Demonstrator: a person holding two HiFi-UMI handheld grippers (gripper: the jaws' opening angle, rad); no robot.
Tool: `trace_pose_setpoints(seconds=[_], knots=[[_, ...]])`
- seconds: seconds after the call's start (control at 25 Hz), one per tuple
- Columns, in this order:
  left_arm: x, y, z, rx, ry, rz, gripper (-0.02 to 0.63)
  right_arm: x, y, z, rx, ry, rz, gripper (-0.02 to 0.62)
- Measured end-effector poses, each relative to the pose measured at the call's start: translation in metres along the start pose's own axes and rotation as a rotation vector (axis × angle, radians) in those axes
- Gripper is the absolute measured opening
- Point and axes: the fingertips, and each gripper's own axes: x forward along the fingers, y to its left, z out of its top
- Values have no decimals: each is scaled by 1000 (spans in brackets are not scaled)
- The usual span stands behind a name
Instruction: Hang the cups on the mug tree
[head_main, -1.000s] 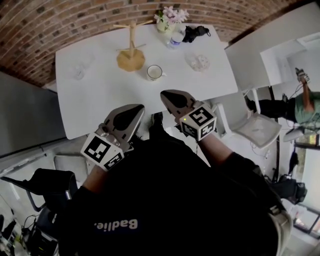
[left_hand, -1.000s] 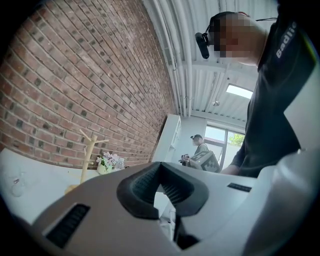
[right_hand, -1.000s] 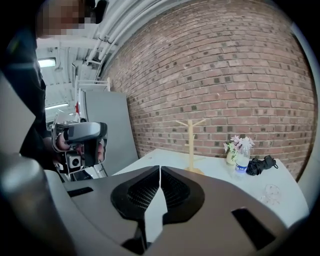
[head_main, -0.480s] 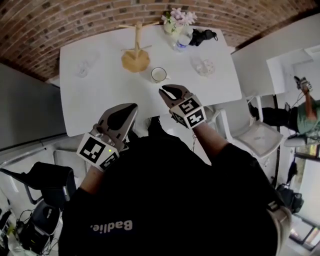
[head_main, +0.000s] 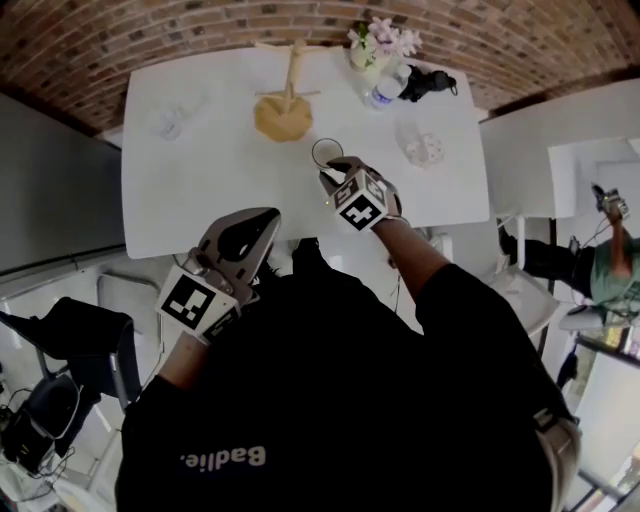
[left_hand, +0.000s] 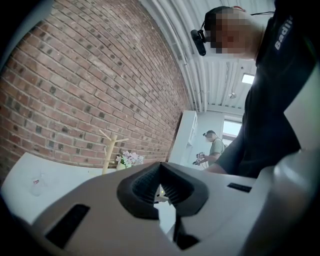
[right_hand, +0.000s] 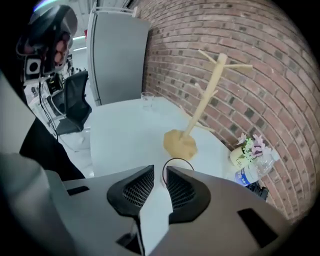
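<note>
While the left tongs hang shut and empty by the near edge of the worktop, pads pressed together and pointing level, the right tongs tilt down at the cup. Their jaws have just been opening and now stand a little apart, with a narrow gap between the pads. The cup stands upright on the worktop just past the tips. In the right gripper view its dark rim shows right above the gap. Neither pad presses on it, and I cannot tell whether a tip touches its wall. In the head view the right tongs cover the cup's near side, so only the far arc of the rim shows.

The mug tree stands just beyond the cup, a little to the left, its round base close to the rim. A glass sits far left, well apart from both tongs. A glass dish lies right of the cup, and flowers and a bottle stand at the far right.
</note>
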Motion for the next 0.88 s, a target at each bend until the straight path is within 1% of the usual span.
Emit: trace_pose_setpoints(seconds=[0.12,0.2,0.36,0.56,0.72,0.88], knots=[[3,2,2,-32,-6,25,-2,17,2,-6,-78,78,53,106],[2,7,0,-46,6,54,-2,25,4,-5,-134,108,72,109],[2,21,0,-40,7,100,-2,43,1,-7,-230,181,98,112],[-4,33,3,-47,-21,151,-2,62,7,-15,-272,260,147,115],[-10,39,1,-59,-32,200,-2,76,6,-21,-303,312,160,120],[-17,42,2,-61,-43,226,-2,83,6,-29,-328,370,173,120]])
